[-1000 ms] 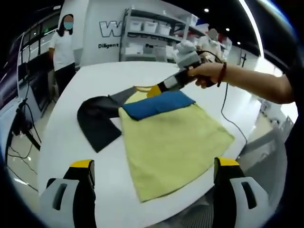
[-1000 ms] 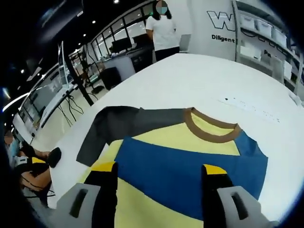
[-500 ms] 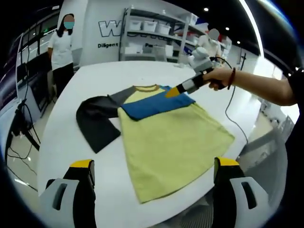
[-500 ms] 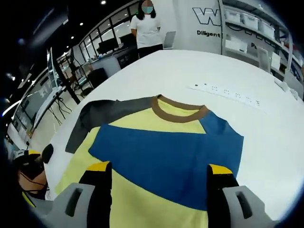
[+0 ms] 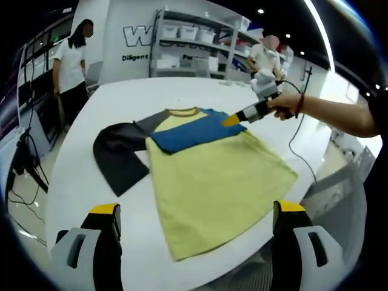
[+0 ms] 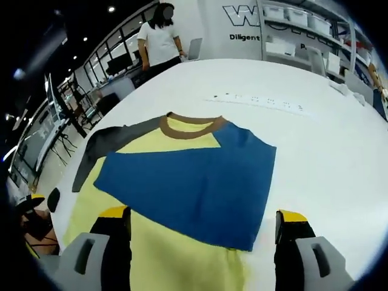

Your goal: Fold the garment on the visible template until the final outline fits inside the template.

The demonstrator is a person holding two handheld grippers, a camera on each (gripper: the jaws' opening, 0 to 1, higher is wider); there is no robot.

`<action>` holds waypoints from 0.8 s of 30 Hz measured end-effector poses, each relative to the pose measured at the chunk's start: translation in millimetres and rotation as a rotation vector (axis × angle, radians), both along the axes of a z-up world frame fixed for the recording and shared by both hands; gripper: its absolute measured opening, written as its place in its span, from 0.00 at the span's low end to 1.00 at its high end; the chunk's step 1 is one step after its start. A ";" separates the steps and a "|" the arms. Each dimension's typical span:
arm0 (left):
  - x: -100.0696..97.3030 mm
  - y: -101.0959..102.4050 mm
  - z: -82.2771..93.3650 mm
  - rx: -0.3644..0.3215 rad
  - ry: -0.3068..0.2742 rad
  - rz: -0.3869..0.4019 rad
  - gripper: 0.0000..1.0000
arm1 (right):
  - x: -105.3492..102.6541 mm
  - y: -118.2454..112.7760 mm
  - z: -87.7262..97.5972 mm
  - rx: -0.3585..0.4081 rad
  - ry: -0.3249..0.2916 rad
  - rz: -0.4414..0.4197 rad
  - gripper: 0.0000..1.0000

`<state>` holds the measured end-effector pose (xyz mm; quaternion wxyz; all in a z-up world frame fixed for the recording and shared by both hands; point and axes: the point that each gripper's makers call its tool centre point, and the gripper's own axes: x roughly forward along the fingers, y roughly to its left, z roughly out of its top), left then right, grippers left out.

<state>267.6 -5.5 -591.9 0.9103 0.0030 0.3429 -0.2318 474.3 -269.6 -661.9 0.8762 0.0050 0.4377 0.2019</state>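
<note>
The shirt (image 5: 206, 176) lies flat on the white table (image 5: 121, 97), its yellow body reaching toward the near edge and its brown collar (image 6: 189, 126) pointing toward the far side. A blue sleeve (image 6: 194, 182) is folded across the chest, and a dark grey sleeve (image 5: 118, 154) stretches out toward the table's left edge.

The left gripper view takes in the whole shirt, the hem near the table's edge and the other tool over the blue fold. The right gripper view looks close down on the collar and the blue panel, and also shows a line of small dark marks (image 6: 257, 101) on the table beyond the collar.

Against the earlier frames, the right gripper (image 5: 233, 119) has drawn back from the collar toward the shirt's right side, and more of the blue sleeve is now uncovered.

The person's hand (image 5: 280, 104) holds that tool at the end of an outstretched arm reaching in from the right. Its jaws stand wide apart with nothing between them. The left gripper (image 5: 197, 227) hangs at the near edge, jaws also spread wide and empty. Two people stand beyond the table, in front of shelves (image 5: 194, 42).
</note>
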 end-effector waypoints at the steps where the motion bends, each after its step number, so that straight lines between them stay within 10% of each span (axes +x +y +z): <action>1: 0.0 0.0 -0.2 0.001 0.000 -0.001 0.99 | -1.1 -1.9 -0.9 0.007 0.006 -0.009 0.97; 8: -0.1 0.0 1.5 0.001 -0.009 0.004 0.99 | -6.1 -15.5 -7.5 0.043 0.023 -0.061 0.88; 24: -1.6 2.9 2.4 0.006 -0.016 0.010 0.99 | -17.8 -41.1 -17.5 -0.005 0.037 -0.121 0.23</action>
